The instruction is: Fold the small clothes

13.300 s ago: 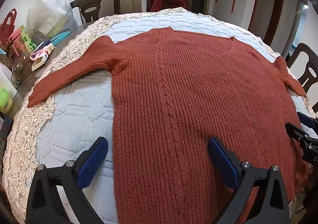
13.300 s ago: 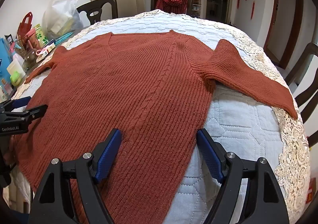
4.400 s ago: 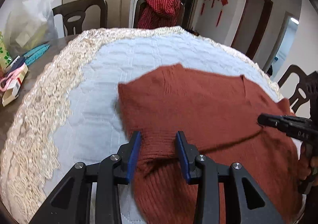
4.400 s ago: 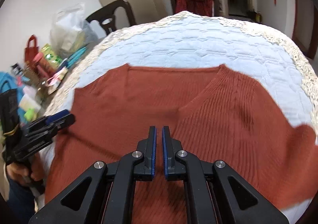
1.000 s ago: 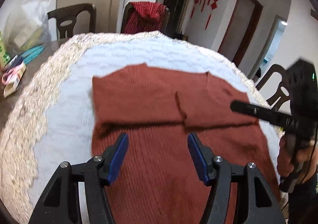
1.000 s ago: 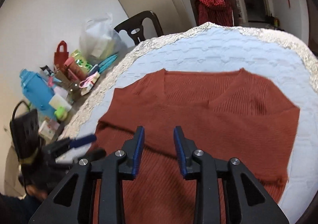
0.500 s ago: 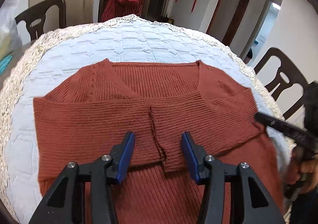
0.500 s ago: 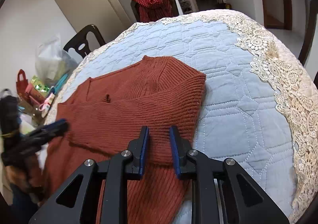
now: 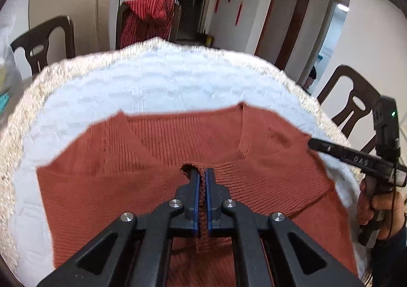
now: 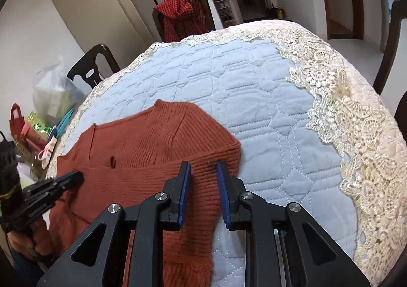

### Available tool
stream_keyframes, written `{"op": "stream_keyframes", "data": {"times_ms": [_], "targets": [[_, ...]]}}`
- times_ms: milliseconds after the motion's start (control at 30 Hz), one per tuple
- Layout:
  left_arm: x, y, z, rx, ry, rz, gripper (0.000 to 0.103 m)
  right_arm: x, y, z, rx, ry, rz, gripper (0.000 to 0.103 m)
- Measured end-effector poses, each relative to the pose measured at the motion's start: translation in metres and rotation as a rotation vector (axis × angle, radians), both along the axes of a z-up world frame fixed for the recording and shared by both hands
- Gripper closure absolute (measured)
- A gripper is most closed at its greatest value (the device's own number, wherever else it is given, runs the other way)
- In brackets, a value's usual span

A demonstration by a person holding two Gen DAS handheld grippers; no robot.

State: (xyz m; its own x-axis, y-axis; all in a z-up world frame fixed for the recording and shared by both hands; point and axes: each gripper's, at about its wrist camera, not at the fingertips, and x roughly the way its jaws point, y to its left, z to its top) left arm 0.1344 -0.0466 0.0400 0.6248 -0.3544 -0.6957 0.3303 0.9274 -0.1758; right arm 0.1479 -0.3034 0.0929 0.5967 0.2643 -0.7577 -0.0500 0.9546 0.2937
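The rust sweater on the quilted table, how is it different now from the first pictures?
Early on the sweater lay spread flat with both sleeves out to the sides. Both sleeves have since been folded in across its body. The left gripper, wide open before, has shut on the sleeve cuffs at the middle; the right gripper has narrowed over the sweater's side edge. The quilted table cover and chairs are unchanged.

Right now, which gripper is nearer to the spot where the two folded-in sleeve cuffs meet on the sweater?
Left. The left gripper is shut on the knit right at the cuff ends mid-chest of the rust sweater. The right gripper straddles the folded sleeve at the sweater's side edge.
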Motion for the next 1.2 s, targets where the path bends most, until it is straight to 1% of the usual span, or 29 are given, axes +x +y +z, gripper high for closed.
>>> {"op": "stream_keyframes", "data": {"times_ms": [100,167,300,333,433,533,633,767,900,1067,1200], "targets": [[0.003,0.0,0.008,-0.006,-0.021,-0.004,0.097,-0.001,-0.002,0.005,-0.002,-0.015,-0.001,0.081],[0.007,-0.001,0.001,0.017,-0.006,0.001,0.097,0.001,-0.003,0.004,-0.008,-0.01,-0.003,0.081],[0.013,-0.002,-0.023,0.065,0.051,0.013,0.096,0.005,-0.007,-0.006,-0.023,0.023,-0.012,0.081],[0.011,0.0,-0.024,0.065,0.05,0.016,0.095,0.005,-0.009,-0.006,-0.023,0.028,-0.019,0.081],[0.003,0.005,-0.017,0.062,0.031,0.025,0.094,0.0,-0.01,0.0,-0.007,0.02,-0.025,0.081],[-0.006,0.007,-0.008,0.094,-0.009,0.043,0.094,-0.012,-0.005,0.012,-0.009,-0.018,0.002,0.081],[-0.013,0.01,-0.006,0.091,-0.015,0.051,0.094,-0.024,0.006,0.017,-0.017,-0.029,0.055,0.081],[-0.017,0.007,-0.014,0.104,-0.002,0.045,0.094,-0.035,0.017,0.01,-0.06,-0.021,0.095,0.081],[-0.017,0.003,-0.027,0.135,0.02,0.05,0.093,-0.039,0.022,-0.006,-0.107,0.017,0.108,0.081],[-0.019,0.002,-0.024,0.152,0.006,0.057,0.093,-0.043,0.021,0.0,-0.119,0.01,0.1,0.081],[-0.02,0.002,-0.025,0.157,0.006,0.06,0.092,-0.049,0.026,0.002,-0.136,-0.006,0.119,0.081]]}}
